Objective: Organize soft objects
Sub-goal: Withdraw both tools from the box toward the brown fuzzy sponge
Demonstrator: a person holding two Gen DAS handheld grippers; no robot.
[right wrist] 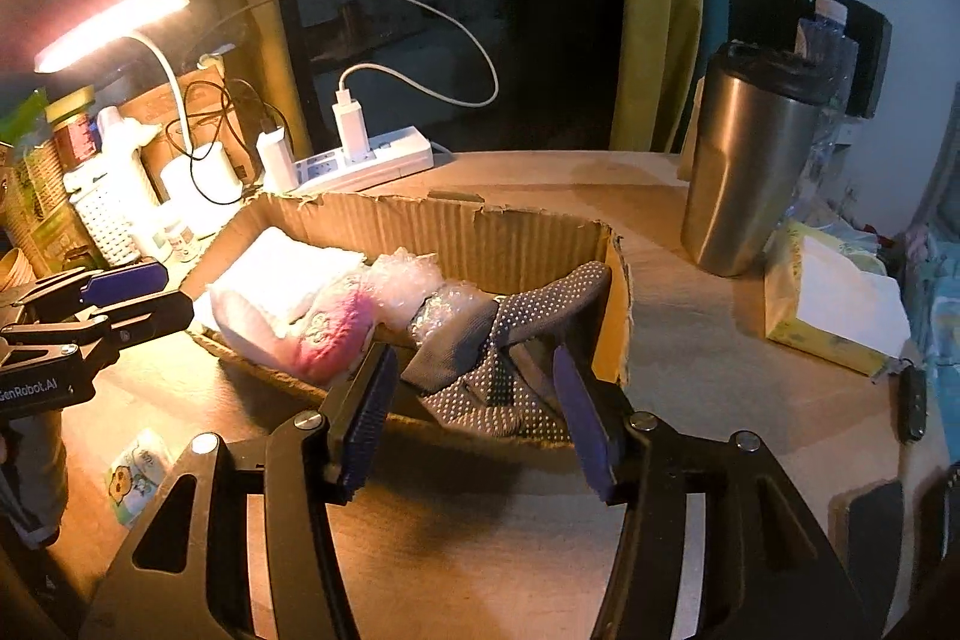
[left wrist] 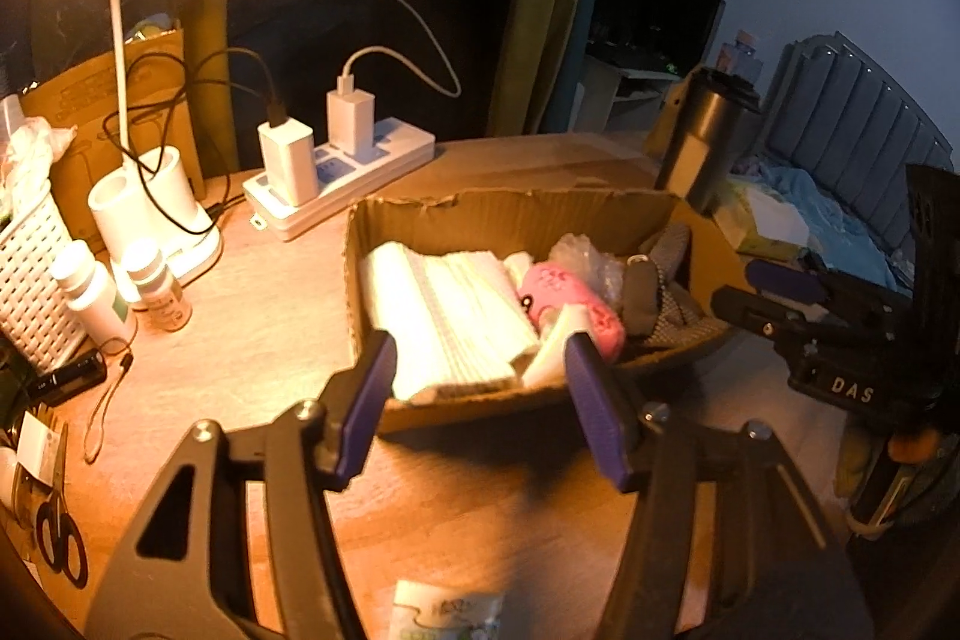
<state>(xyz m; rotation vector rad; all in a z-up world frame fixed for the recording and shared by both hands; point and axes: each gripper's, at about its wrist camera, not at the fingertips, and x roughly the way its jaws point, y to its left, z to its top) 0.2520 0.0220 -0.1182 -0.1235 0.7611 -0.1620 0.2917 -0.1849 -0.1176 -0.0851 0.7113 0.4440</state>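
Hiding part of the dotted glove (right wrist: 510, 376): the cardboard box (right wrist: 456, 226).

A shallow, torn-edged cardboard box (right wrist: 480, 232) sits on the wooden desk and holds all the soft things. At its left end lies a folded white cloth (left wrist: 456, 316), flat and stacked in layers against the left wall. Beside it, near the box's front edge, a pink plush item (right wrist: 336, 334) lies on its side. Behind that, toward the back wall, sits a crumpled piece of clear bubble wrap (right wrist: 408, 280). A grey dotted glove (right wrist: 504, 358) fills the right end, draped over the front edge and leaning on the right wall.
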